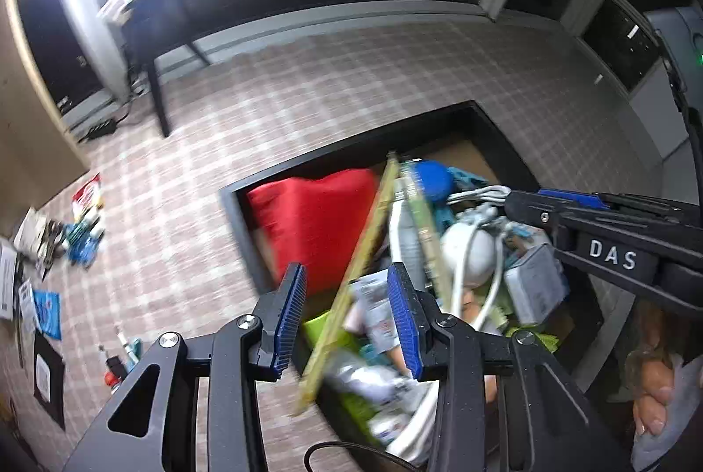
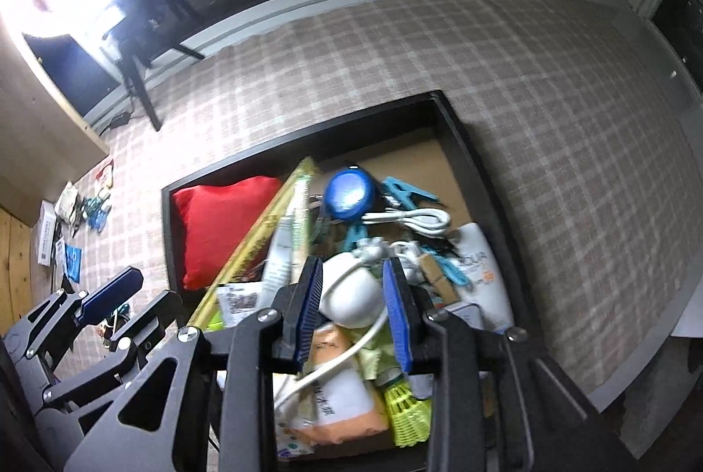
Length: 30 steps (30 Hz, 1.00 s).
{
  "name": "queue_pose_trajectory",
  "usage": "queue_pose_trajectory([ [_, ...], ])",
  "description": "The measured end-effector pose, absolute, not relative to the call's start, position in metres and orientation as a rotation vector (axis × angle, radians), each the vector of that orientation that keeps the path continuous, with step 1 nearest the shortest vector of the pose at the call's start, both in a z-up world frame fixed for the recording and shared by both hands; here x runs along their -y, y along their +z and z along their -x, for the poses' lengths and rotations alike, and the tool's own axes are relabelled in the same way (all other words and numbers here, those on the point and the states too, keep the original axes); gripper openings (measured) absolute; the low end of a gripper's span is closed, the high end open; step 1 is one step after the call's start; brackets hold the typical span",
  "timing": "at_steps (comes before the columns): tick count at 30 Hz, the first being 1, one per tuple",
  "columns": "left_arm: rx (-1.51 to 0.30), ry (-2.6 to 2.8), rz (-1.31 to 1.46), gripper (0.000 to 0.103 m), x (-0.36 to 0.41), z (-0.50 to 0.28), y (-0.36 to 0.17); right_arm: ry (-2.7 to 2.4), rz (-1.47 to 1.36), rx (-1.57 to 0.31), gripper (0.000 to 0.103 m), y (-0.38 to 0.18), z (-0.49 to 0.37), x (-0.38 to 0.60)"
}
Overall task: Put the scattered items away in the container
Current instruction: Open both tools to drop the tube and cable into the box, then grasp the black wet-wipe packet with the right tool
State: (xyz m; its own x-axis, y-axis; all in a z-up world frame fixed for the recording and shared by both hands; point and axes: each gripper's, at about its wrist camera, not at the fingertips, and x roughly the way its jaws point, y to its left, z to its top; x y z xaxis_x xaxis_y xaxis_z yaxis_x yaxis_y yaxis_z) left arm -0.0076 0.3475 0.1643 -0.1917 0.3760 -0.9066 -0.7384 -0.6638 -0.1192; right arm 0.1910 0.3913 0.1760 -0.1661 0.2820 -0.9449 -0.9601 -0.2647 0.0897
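The black open box (image 1: 246, 230) stands on the checked carpet, crammed with a red cushion (image 1: 316, 221), a blue round item (image 2: 349, 195), a white cable (image 2: 413, 217) and several packets. A long yellow-green flat pack (image 1: 351, 283) leans over the box's near wall. It passes between the pads of my left gripper (image 1: 347, 318), which stand wide of it, open. My right gripper (image 2: 353, 309) hangs open over a white rounded item (image 2: 351, 296) in the box, holding nothing. Each gripper shows in the other's view: the right gripper (image 1: 527, 206), the left gripper (image 2: 140, 296).
Several small packets and cards (image 1: 79, 235) lie scattered on the carpet at the far left, beside a wooden cabinet (image 1: 26, 129). More bits (image 1: 118, 358) lie nearer. A black table leg (image 1: 158, 99) and a power strip stand behind. A person's hand (image 1: 654, 397) is at the right.
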Motion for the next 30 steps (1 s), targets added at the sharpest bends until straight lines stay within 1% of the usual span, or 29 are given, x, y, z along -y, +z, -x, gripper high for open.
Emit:
queue_pose_trajectory([
  [7, -0.400, 2.028, 1.386, 0.037, -0.278, 0.047, 0.158, 1.714, 1.140, -0.921, 0.028, 0.171, -0.133, -0.378],
  [13, -0.347, 2.138, 1.467, 0.037, -0.191, 0.090, 0.146, 1.821, 1.230, -0.888, 0.028, 0.162, -0.059, -0.363],
  [16, -0.335, 2.185, 1.503, 0.039, -0.148, 0.108, 0.140, 1.877, 1.288, -0.868, 0.029, 0.156, -0.018, -0.351],
  [17, -0.334, 2.203, 1.512, 0.040, -0.132, 0.114, 0.137, 1.889, 1.302, -0.864, 0.030, 0.155, -0.008, -0.348],
  [18, -0.336, 2.216, 1.520, 0.043, -0.118, 0.119, 0.135, 1.903, 1.318, -0.861, 0.033, 0.153, 0.004, -0.344],
  [20, -0.352, 2.233, 1.537, 0.045, -0.090, 0.128, 0.128, 1.928, 1.342, -0.861, 0.036, 0.149, 0.025, -0.336],
  [24, -0.408, 2.248, 1.570, 0.047, -0.036, 0.143, 0.113, 1.972, 1.398, -0.854, 0.036, 0.145, 0.064, -0.317],
  [27, -0.420, 2.241, 1.594, 0.049, -0.004, 0.154, 0.103, 1.990, 1.421, -0.864, 0.037, 0.142, 0.086, -0.301],
  [30, -0.420, 2.229, 1.614, 0.050, 0.026, 0.166, 0.093, 2.004, 1.443, -0.885, 0.037, 0.138, 0.111, -0.285],
])
